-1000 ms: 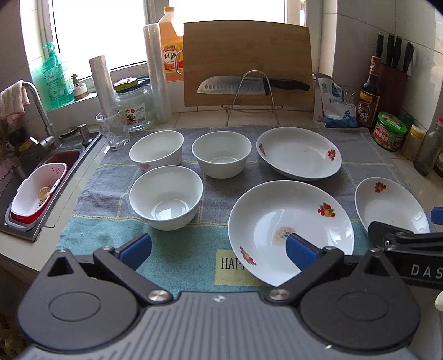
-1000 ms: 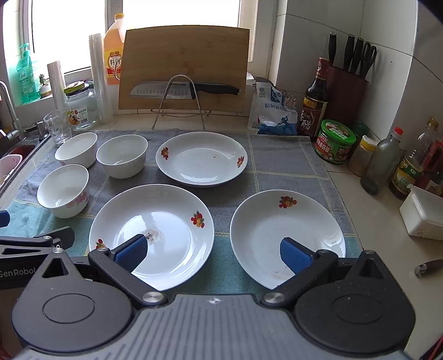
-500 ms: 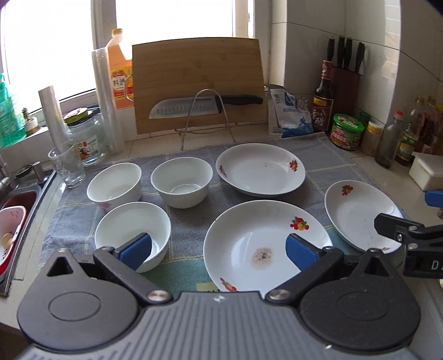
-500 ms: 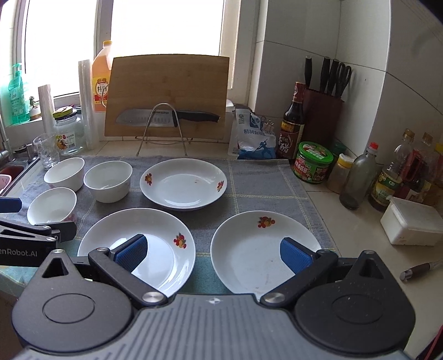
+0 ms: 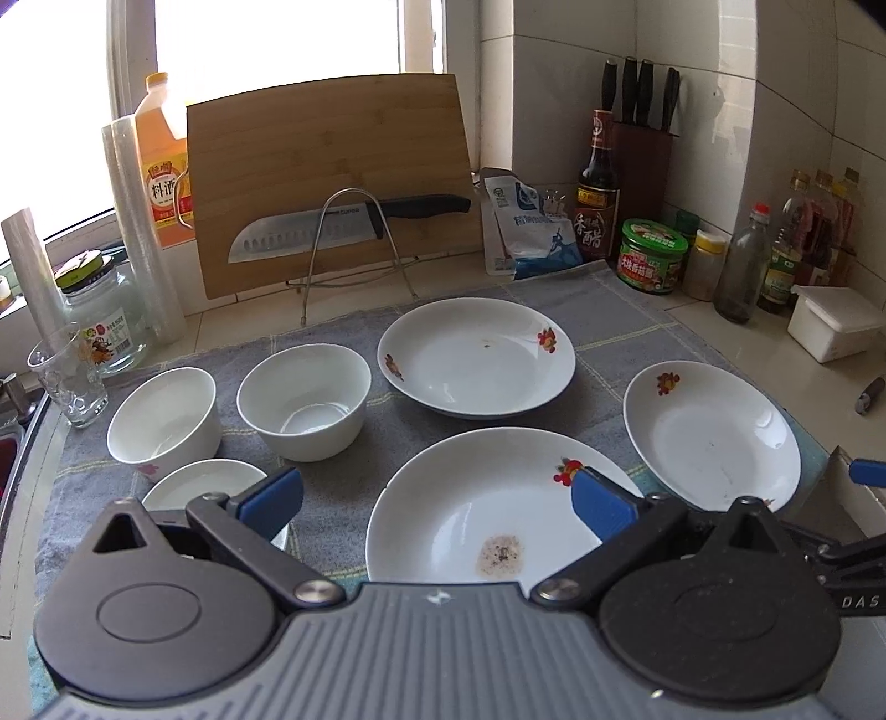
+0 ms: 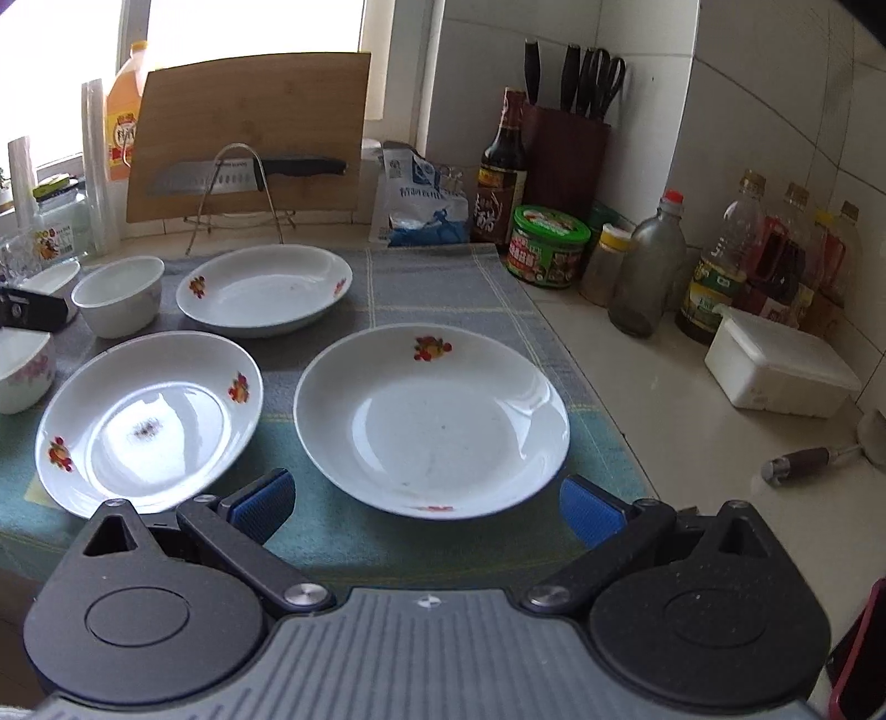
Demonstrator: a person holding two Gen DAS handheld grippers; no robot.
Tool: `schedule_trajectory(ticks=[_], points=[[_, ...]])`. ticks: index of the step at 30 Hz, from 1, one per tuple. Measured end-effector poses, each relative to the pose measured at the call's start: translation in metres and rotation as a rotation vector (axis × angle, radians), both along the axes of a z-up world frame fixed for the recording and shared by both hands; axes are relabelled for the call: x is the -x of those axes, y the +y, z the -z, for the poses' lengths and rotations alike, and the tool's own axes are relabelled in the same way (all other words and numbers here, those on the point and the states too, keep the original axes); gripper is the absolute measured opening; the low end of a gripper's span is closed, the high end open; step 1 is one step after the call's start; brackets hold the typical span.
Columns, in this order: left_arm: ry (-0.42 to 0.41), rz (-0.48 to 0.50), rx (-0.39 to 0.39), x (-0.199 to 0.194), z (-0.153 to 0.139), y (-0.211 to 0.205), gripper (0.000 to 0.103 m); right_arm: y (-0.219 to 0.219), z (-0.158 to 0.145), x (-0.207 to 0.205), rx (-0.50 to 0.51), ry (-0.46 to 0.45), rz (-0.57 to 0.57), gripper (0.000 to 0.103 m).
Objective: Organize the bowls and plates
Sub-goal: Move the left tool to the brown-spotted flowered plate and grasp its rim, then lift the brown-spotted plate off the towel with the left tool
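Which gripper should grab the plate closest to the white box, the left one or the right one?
Probably the right gripper. Its open blue fingers sit just before that plate, which is centred in its view. The left gripper, also open, faces the stained plate instead.

White tiled walls (image 5: 692,83) meet in a corner at 1 o'clock. A bright window (image 5: 277,39) at 11 o'clock pours daylight over the pale tiled counter (image 6: 692,421). A bamboo cutting board (image 5: 332,177) leans under the window at 12 o'clock; a sink edge (image 5: 16,437) shows at 9 o'clock.
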State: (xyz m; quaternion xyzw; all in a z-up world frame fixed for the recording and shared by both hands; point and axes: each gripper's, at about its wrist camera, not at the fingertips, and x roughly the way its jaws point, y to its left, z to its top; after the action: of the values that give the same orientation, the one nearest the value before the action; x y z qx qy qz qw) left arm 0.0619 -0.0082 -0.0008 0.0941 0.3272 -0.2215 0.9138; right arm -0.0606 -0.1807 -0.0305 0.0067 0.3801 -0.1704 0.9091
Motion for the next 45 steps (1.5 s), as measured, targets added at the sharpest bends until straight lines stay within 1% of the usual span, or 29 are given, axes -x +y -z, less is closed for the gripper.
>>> schedule_trajectory(ticks=[2,5,6,9,12,17,21,23,28,34,38,40,42,45], points=[[0.011,0.01,0.007,-0.007,0.002,-0.004,0.102,-0.007,0.011,-0.003,-0.014,0.017,-0.012,0.103],[0.061,0.063,0.058,-0.016,0.003,-0.01,0.102,-0.016,0.025,-0.008,-0.026,0.033,-0.044,0.103],[0.078,0.072,0.059,-0.018,0.003,-0.014,0.102,-0.02,0.029,-0.01,-0.033,0.038,-0.049,0.103],[0.102,0.106,0.02,-0.025,0.006,-0.035,0.102,-0.034,0.041,-0.015,-0.069,0.045,-0.07,0.103],[0.11,0.137,-0.031,-0.032,0.01,-0.059,0.102,-0.044,0.049,-0.019,-0.068,0.052,-0.089,0.103],[0.132,0.262,-0.038,-0.044,0.013,-0.097,0.102,-0.058,0.057,-0.026,-0.079,0.044,-0.149,0.103],[0.123,0.364,-0.048,-0.052,0.016,-0.125,0.102,-0.065,0.06,-0.028,-0.097,0.025,-0.187,0.103],[0.132,0.413,-0.045,-0.056,0.018,-0.139,0.102,-0.067,0.061,-0.028,-0.097,0.017,-0.209,0.103],[0.141,0.515,-0.068,-0.068,0.025,-0.171,0.102,-0.07,0.066,-0.02,-0.089,-0.038,-0.244,0.103],[0.208,0.631,-0.102,-0.091,0.039,-0.207,0.102,-0.074,0.07,-0.016,-0.08,-0.091,-0.268,0.103],[0.292,0.7,-0.127,-0.104,0.052,-0.228,0.098,-0.076,0.072,-0.013,-0.074,-0.122,-0.291,0.103],[0.326,0.713,-0.155,-0.109,0.058,-0.237,0.095,-0.077,0.072,-0.014,-0.076,-0.118,-0.298,0.103],[0.351,0.727,-0.184,-0.112,0.063,-0.244,0.089,-0.078,0.071,-0.016,-0.077,-0.108,-0.302,0.103],[0.397,0.758,-0.206,-0.117,0.069,-0.25,0.089,-0.079,0.071,-0.017,-0.08,-0.112,-0.317,0.103]])
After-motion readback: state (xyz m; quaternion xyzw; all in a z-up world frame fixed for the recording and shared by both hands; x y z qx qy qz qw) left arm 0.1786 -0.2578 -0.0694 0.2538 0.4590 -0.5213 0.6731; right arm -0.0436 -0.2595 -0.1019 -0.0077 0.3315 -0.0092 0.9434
